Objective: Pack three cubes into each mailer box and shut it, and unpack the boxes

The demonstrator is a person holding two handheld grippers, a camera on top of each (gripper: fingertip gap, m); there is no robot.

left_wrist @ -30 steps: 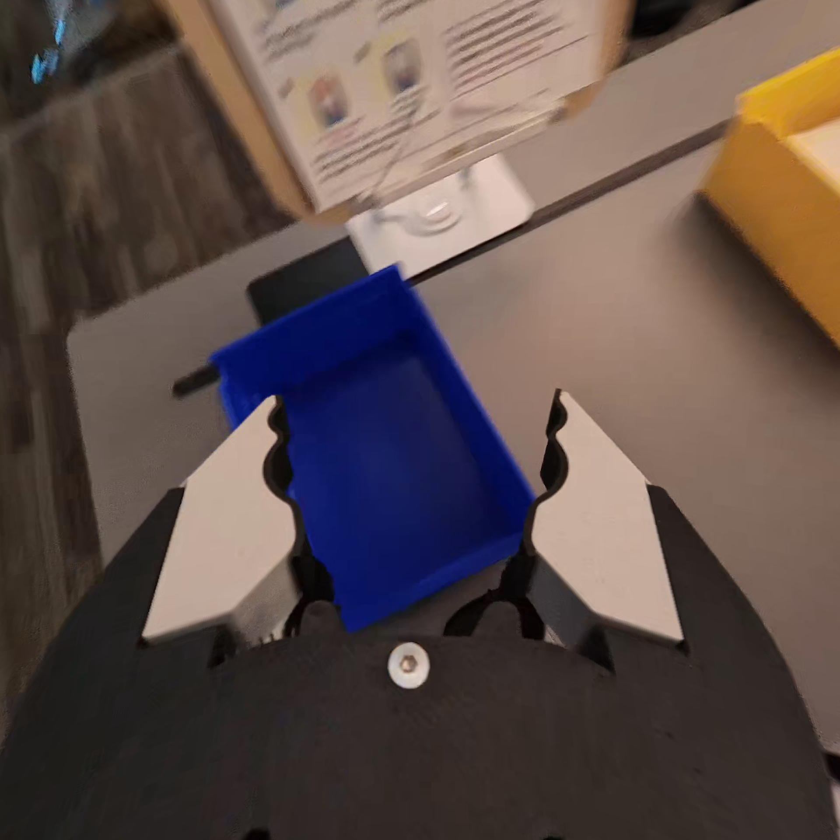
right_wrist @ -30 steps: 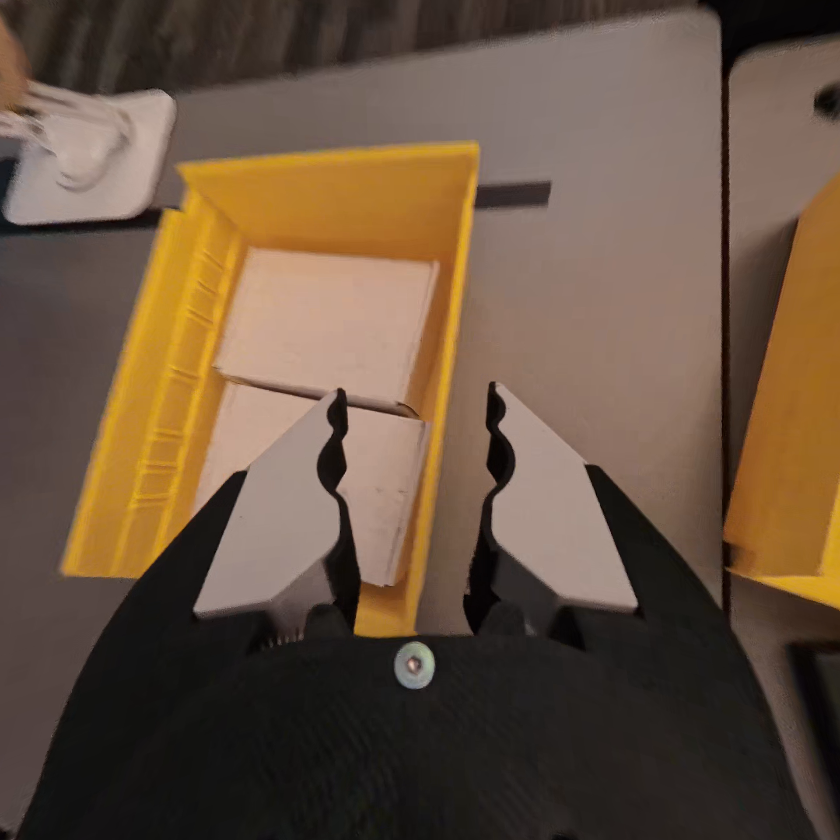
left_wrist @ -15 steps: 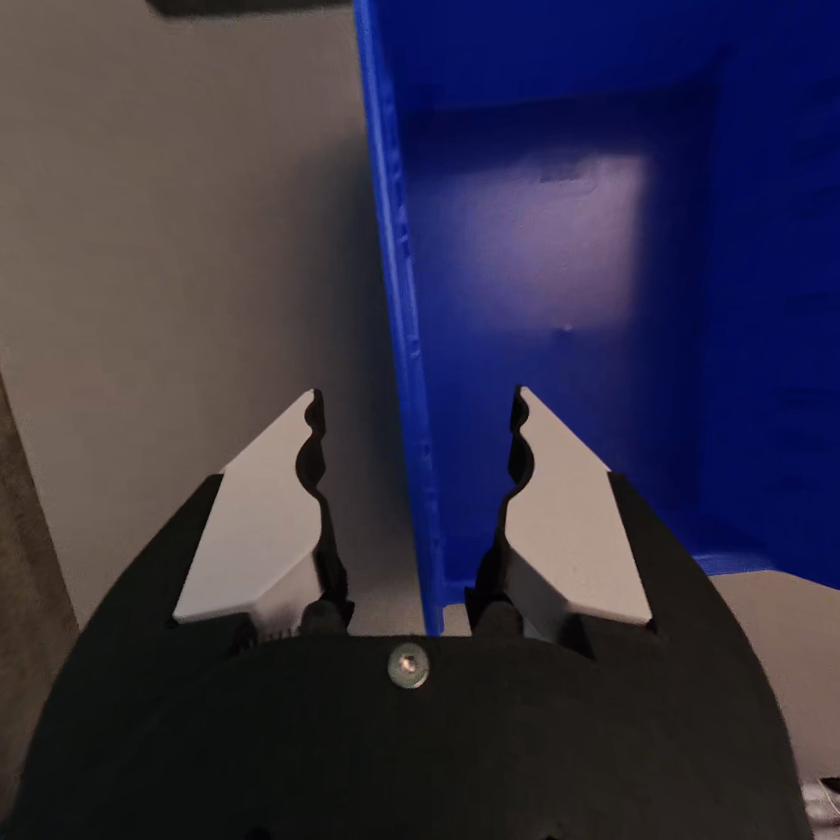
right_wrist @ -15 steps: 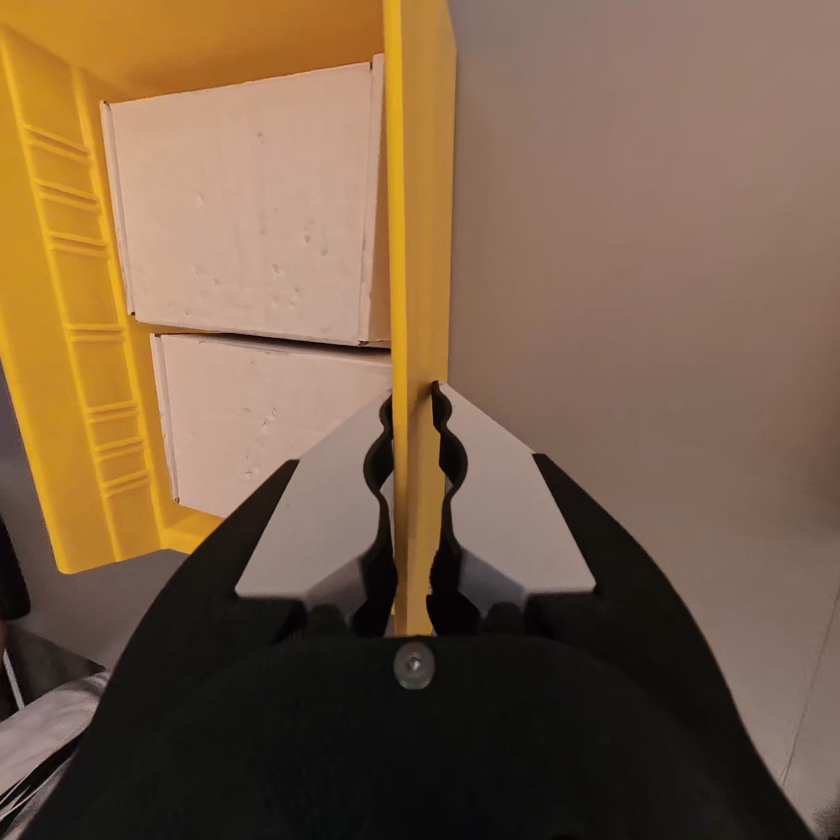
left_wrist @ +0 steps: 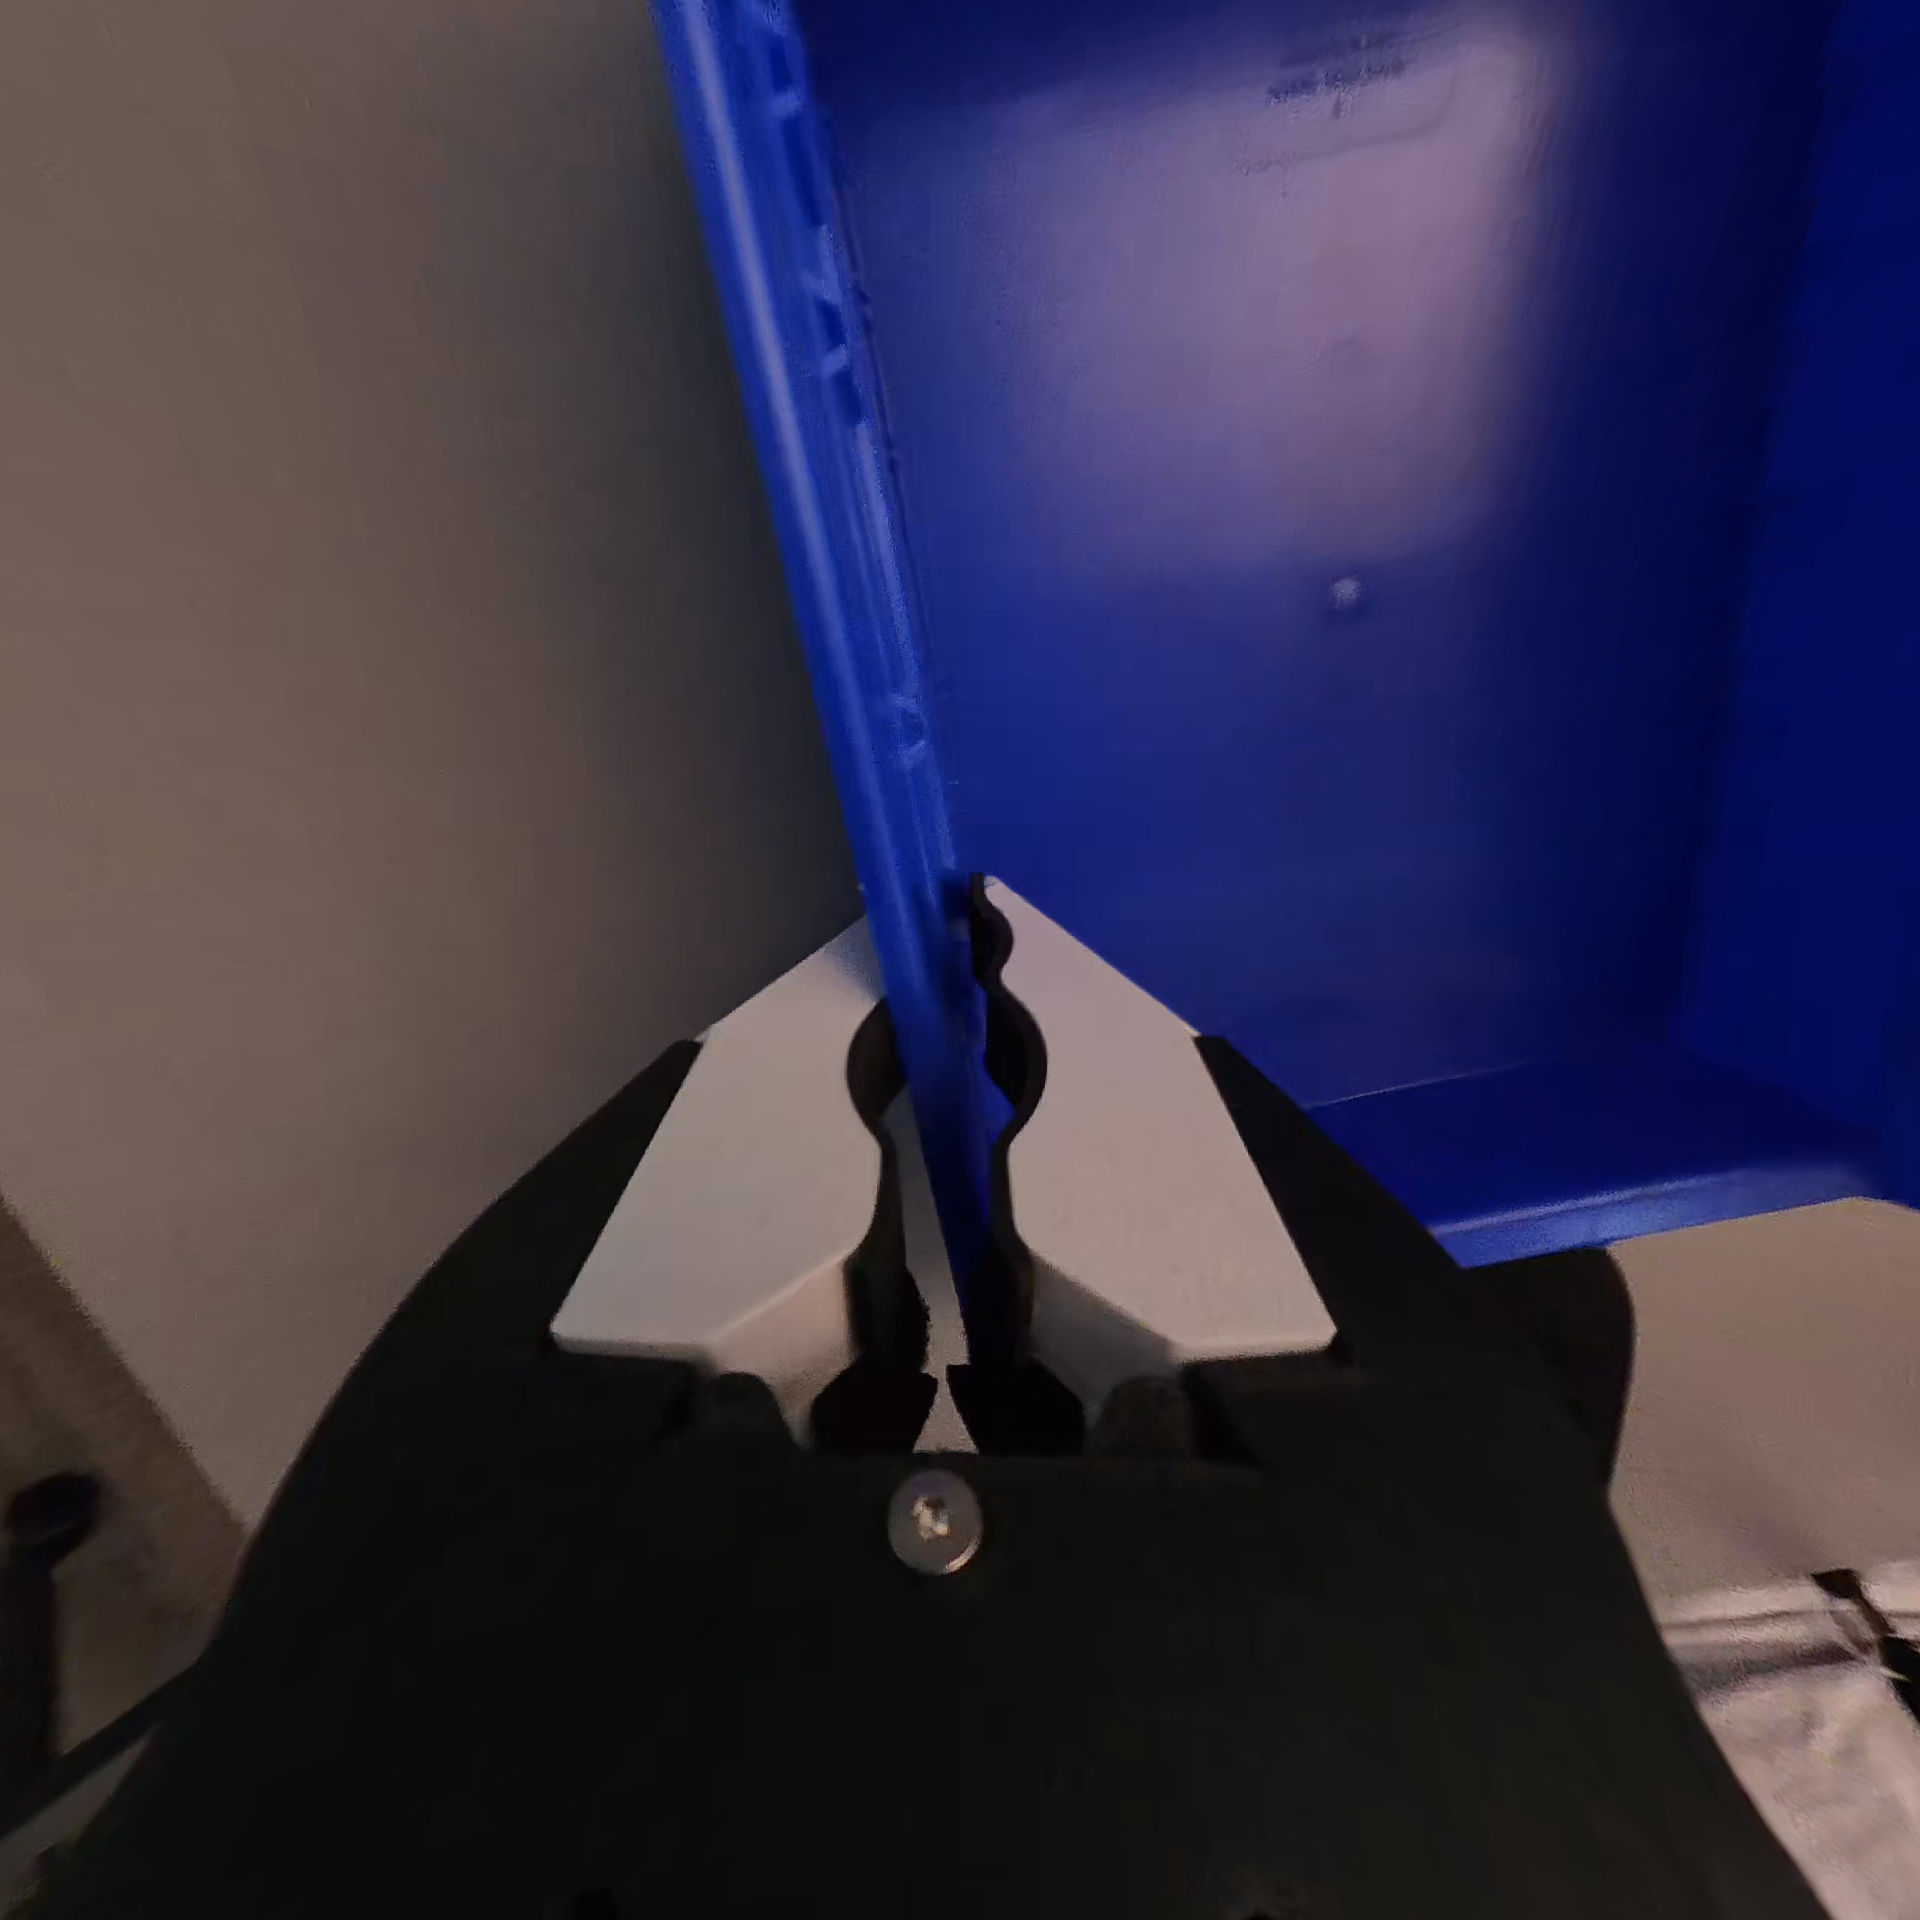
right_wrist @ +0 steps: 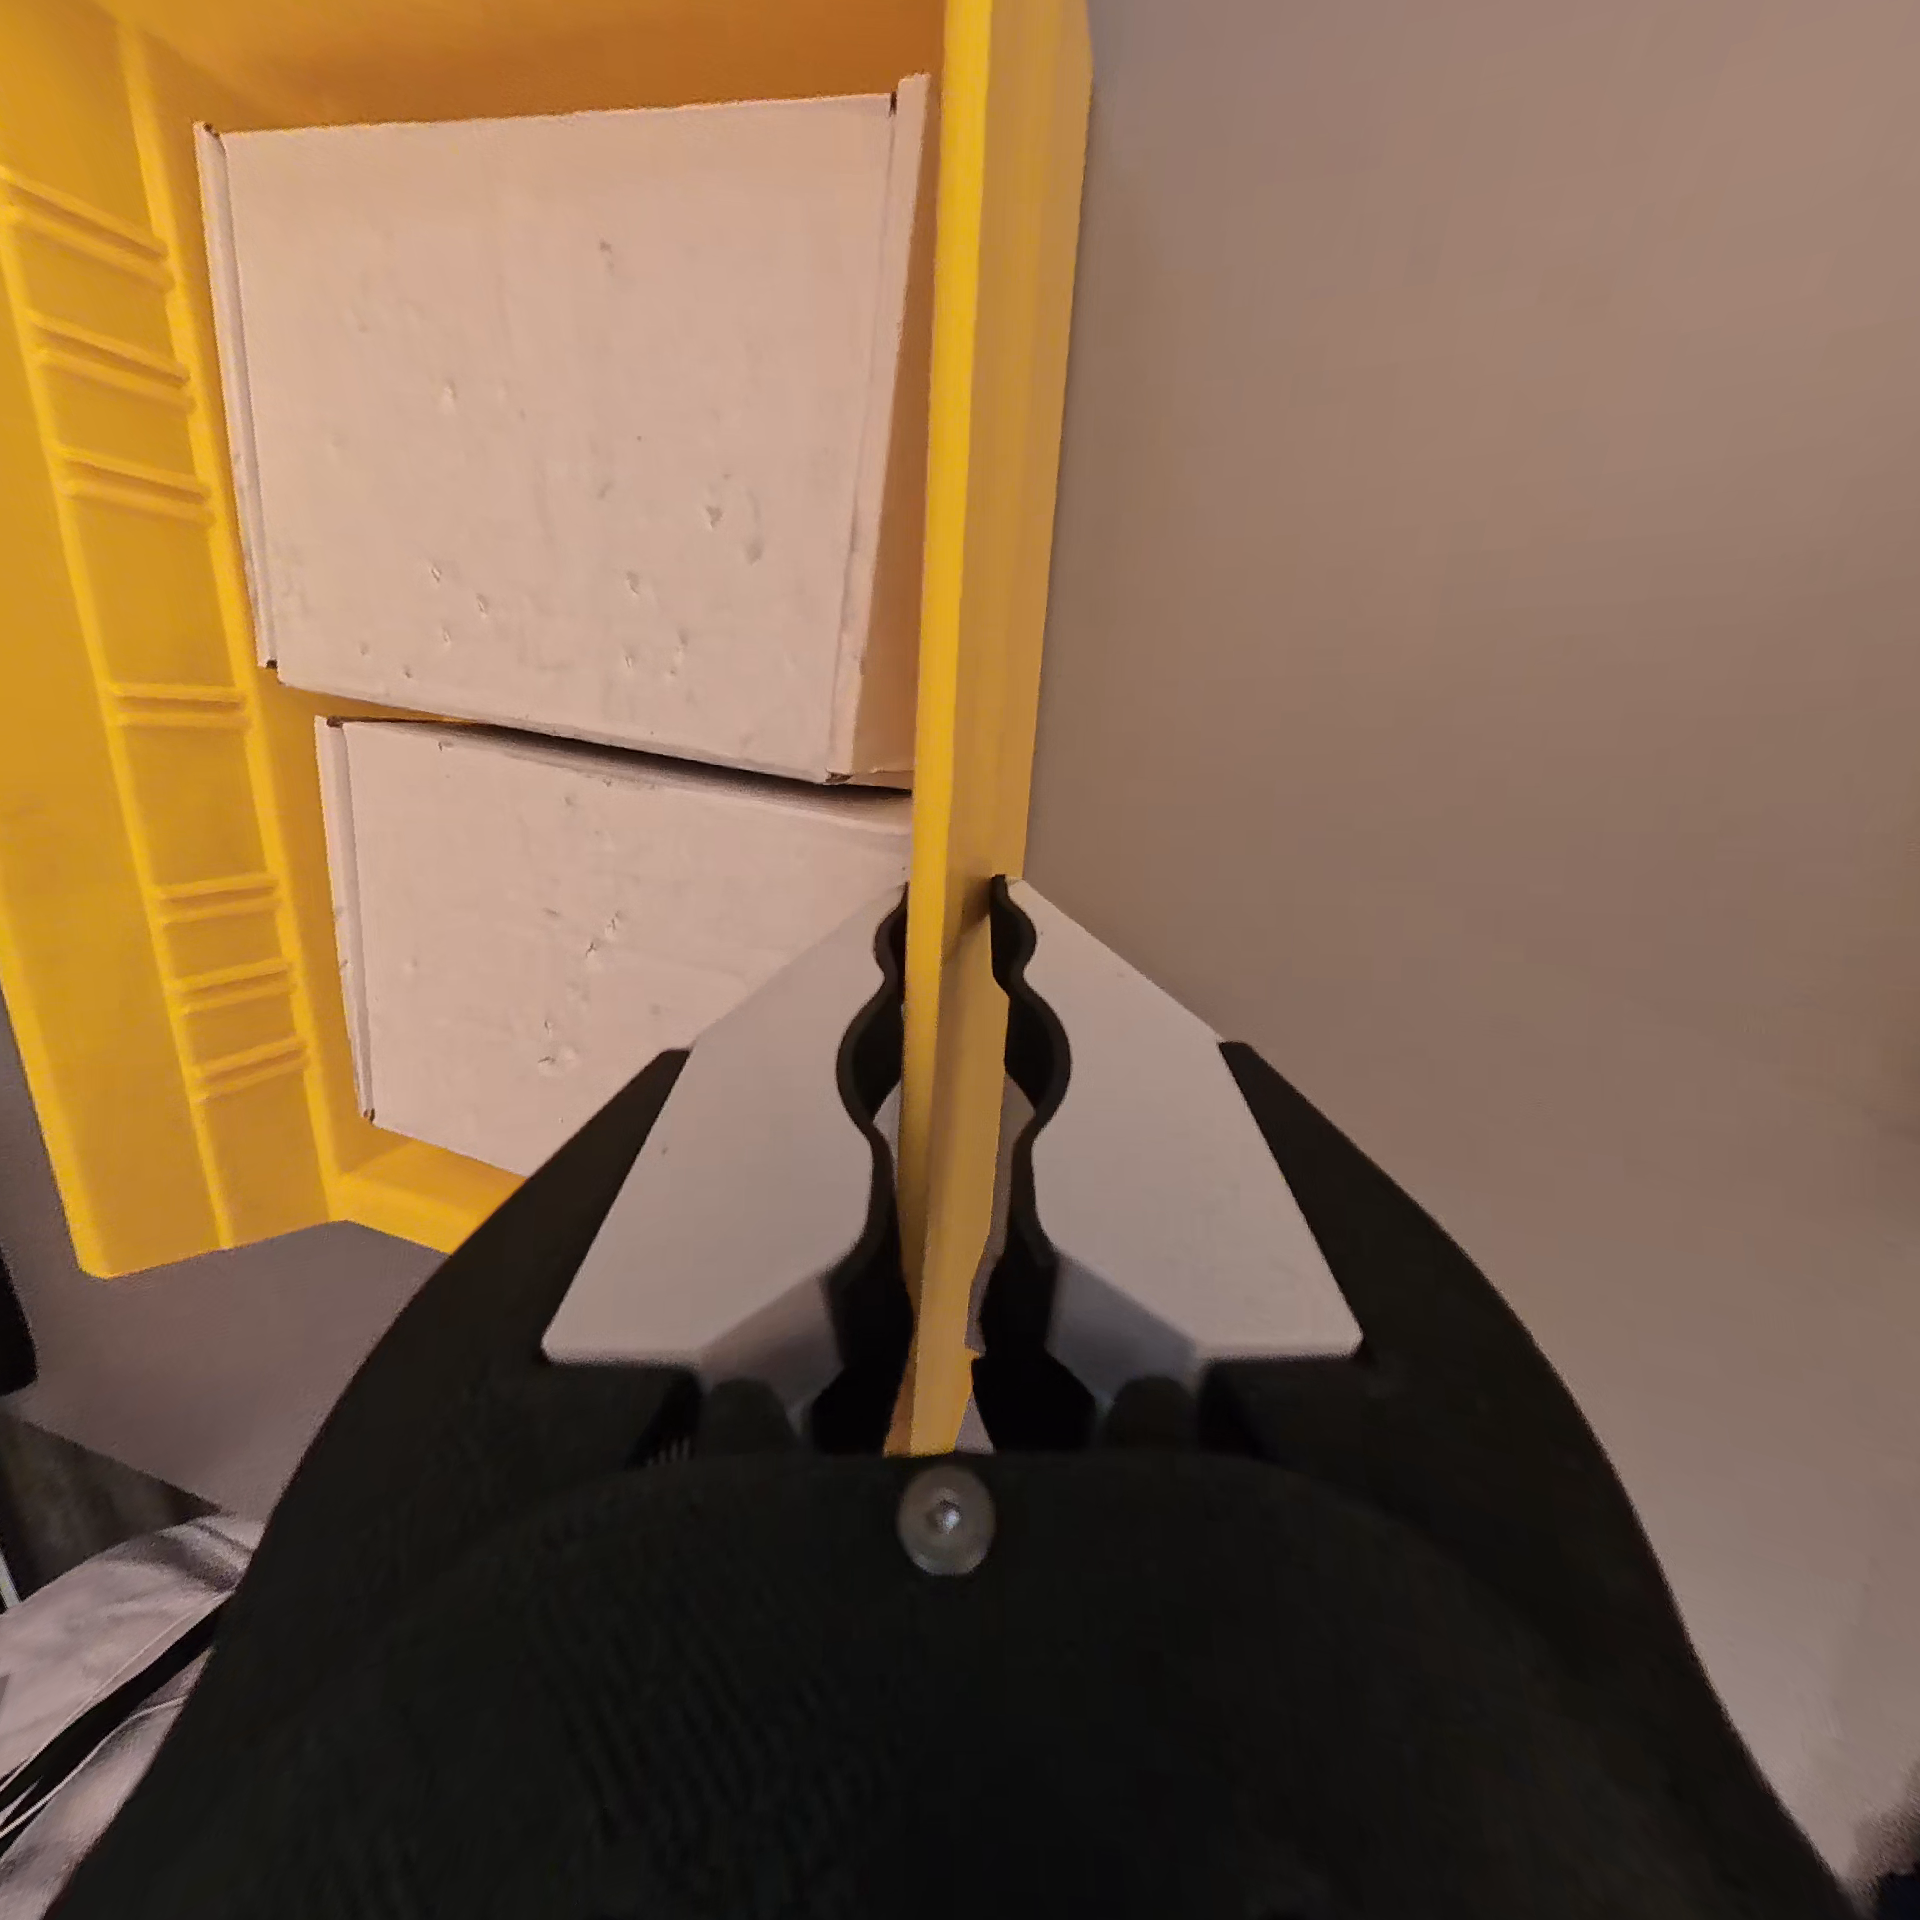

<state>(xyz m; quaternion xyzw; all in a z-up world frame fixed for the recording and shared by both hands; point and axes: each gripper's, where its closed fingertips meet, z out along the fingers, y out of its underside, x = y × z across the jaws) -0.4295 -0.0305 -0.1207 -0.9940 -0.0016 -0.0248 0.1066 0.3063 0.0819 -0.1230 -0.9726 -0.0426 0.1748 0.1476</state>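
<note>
A: Start at the left tool (left_wrist: 928, 894). What is it doing?

B: It is clamped on the left side wall of the blue bin (left_wrist: 821, 436), close to the bin's near corner. One finger sits outside the wall, the other inside the bin. The inside of the bin that shows is bare blue floor with a pale sheen on it.

A: And the right tool (right_wrist: 951, 888)?

B: Closed on the right side wall of the yellow bin (right_wrist: 997, 416), again near the bin's front end, one finger on each side of the wall.

A: Where are the mailer boxes?

B: Two pale cardboard mailer boxes lie flat in the yellow bin, lids shut. The far mailer box (right_wrist: 561, 416) sits toward the back wall; the near mailer box (right_wrist: 592, 935) lies just in front of it, edges touching or very nearly so, and its right end is hidden behind the inner finger. No cubes show in either view.

A: What carries the bins?

B: A grey tabletop (right_wrist: 1455, 623). The yellow bin seems to rest flat on it, though the wide lens makes that hard to judge. Grey tabletop also lies left of the blue bin, reaching its left edge in the lower left of that view.
</note>
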